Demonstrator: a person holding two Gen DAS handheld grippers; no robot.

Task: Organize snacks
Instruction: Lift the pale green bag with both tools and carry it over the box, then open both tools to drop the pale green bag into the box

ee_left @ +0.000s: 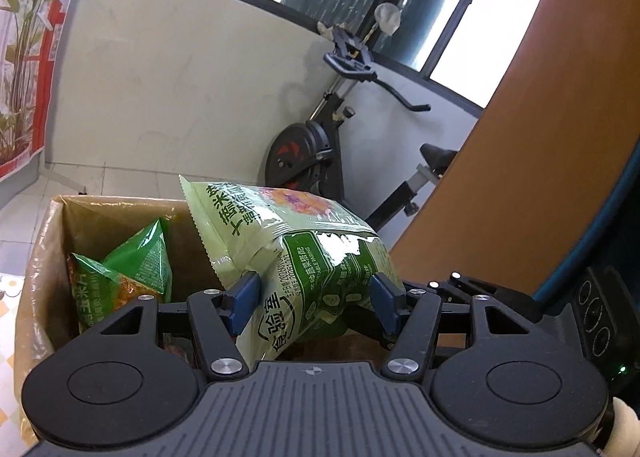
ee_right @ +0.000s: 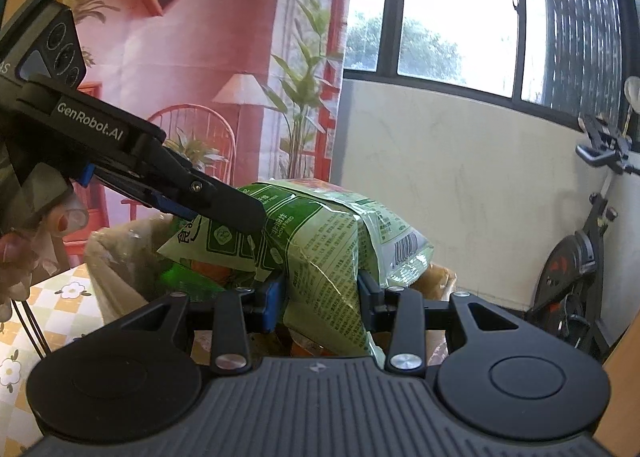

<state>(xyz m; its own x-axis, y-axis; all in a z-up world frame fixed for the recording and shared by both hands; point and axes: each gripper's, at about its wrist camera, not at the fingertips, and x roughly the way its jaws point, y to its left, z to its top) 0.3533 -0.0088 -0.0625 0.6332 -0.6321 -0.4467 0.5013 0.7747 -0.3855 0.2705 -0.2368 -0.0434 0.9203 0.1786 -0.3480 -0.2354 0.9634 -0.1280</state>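
both grippers, left gripper [ee_left: 316, 297] and right gripper [ee_right: 322, 297], had jaws clamped on one pale green snack bag [ee_left: 288, 253], held above the cardboard box [ee_left: 40, 257] at frame centre, likely for lowering in beside the darker green snack bag [ee_left: 136, 269].

An exercise bike [ee_left: 320, 145] by the wall [ee_left: 180, 77] — windows [ee_right: 452, 5] above.

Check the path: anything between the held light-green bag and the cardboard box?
Nothing visible blocks it. Both grippers, left and right, clamp the light-green snack bag over the open cardboard box. A darker green snack bag already lies inside, at its left.
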